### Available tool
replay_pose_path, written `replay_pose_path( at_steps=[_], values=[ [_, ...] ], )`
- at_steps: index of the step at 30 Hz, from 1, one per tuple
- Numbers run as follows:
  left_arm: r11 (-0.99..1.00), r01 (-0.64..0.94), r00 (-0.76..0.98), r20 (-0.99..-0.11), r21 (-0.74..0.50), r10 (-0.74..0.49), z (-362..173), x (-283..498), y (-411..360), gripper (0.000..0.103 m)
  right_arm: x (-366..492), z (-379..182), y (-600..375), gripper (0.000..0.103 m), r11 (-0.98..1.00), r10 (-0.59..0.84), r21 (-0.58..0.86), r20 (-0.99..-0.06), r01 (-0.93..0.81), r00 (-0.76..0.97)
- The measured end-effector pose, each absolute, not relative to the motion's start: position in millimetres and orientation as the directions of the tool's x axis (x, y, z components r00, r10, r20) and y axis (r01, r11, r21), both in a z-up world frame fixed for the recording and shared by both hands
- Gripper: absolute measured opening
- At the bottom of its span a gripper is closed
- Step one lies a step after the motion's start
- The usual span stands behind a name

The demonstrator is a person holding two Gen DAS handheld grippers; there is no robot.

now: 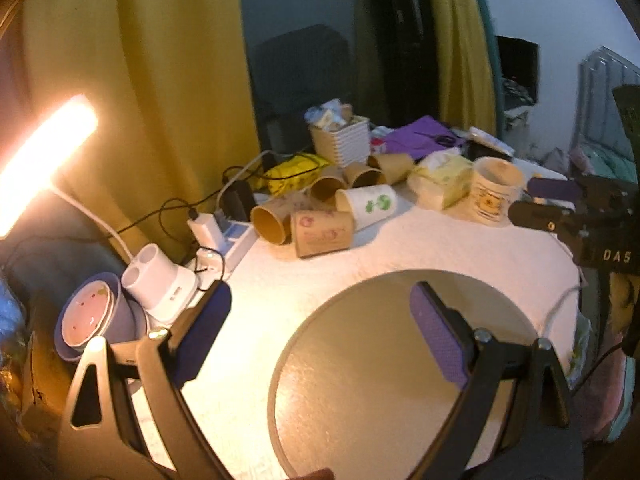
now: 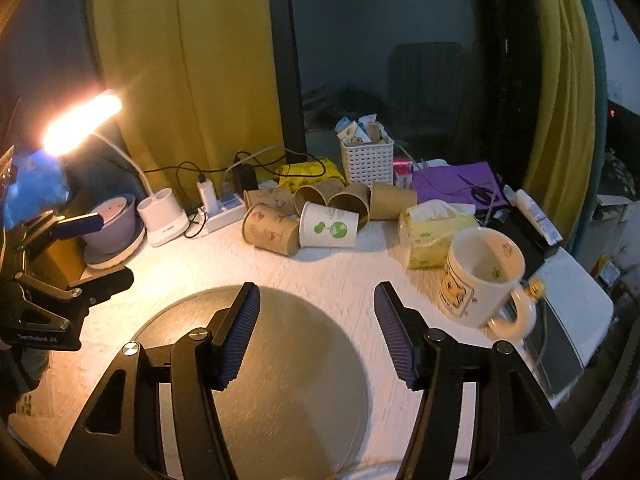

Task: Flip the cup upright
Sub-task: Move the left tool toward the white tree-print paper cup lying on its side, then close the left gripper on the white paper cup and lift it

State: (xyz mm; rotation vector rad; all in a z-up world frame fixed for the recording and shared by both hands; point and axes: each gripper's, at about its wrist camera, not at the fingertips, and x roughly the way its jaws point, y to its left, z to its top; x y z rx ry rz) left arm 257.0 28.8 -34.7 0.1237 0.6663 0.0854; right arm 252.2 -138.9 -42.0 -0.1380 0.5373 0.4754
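A cream mug [image 2: 480, 276] with a yellow cartoon print and a handle stands upright on the white table, right of the round grey mat [image 2: 280, 380]. It also shows in the left wrist view [image 1: 496, 190] at the far right. My right gripper [image 2: 316, 312] is open and empty above the mat, left of the mug. My left gripper [image 1: 320, 312] is open and empty over the mat's near-left edge [image 1: 380, 360]. The left gripper also shows in the right wrist view [image 2: 92, 248] at the left edge, and the right gripper in the left wrist view [image 1: 540, 200].
Several paper cups [image 2: 304, 216] lie on their sides at the back of the table. A tissue pack [image 2: 436, 228], a white basket [image 2: 366, 162], purple cloth [image 2: 456, 184], a power strip [image 2: 224, 212], a lit desk lamp [image 2: 84, 124] and a purple bowl [image 2: 112, 224] surround them.
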Motion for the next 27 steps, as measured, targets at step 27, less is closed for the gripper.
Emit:
replay_pose_path(
  at_steps=[27],
  values=[
    [0.837, 0.332, 0.710, -0.699, 0.435, 0.082, -108.5, 476.8, -17.0, 0.092, 385.2, -107.9, -144.7, 0.063, 0.876, 0.440, 0.151, -0.637, -0.458, 0.633]
  ],
)
